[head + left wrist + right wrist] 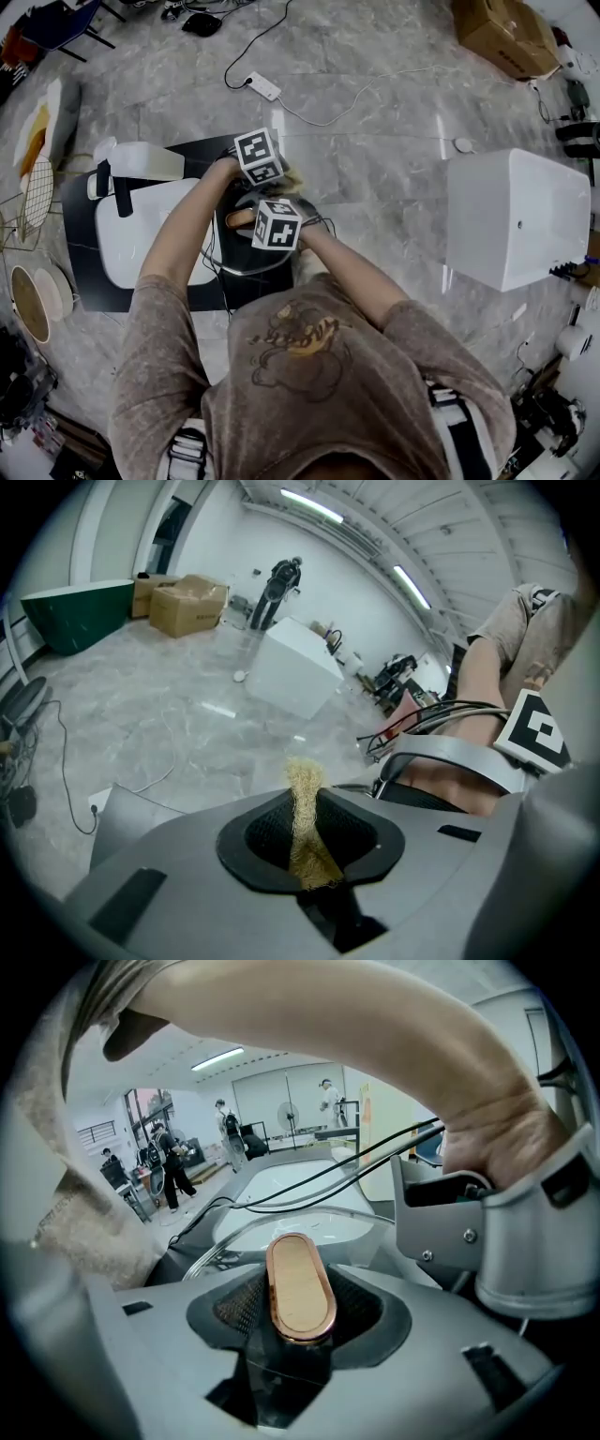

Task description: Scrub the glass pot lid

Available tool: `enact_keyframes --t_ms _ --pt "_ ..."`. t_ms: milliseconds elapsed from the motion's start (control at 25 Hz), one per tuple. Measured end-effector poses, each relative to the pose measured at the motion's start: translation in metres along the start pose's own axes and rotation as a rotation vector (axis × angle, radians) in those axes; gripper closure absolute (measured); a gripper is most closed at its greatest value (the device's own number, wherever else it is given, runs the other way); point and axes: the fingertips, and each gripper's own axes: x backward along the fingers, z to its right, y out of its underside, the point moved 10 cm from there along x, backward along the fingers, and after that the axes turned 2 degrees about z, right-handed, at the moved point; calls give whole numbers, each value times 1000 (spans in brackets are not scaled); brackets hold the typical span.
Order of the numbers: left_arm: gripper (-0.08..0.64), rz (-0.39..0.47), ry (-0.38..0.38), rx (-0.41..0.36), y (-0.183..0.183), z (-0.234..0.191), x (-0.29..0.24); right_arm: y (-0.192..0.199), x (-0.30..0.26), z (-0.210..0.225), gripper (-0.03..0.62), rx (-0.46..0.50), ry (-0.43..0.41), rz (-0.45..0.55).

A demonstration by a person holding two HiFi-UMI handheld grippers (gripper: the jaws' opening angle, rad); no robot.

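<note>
My left forearm (356,1044) arches over the glass pot lid (281,1224), with a white basin (141,244) beside it. The left gripper (305,841) fingers pinch a fibrous scrubber (302,789). The right gripper (300,1314) fingers clamp the lid's handle (298,1279).

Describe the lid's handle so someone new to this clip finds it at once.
Over the black mat before the person, the right claw holds the glass lid. Its handle is the flat tan oval with a copper rim standing between the jaws, unlike the frayed straw-coloured scrubber in the left claw.
</note>
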Motion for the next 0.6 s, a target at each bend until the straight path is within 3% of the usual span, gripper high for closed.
enact_keyframes --t_ms 120,320,600 --pt "492 26 -7 60 3 -4 6 0 0 0 394 3 6 0" --pt "492 141 -141 111 7 3 29 3 2 -3 391 -1 20 15" --pt "492 268 -575 147 22 28 81 4 -2 -6 390 23 22 -1"
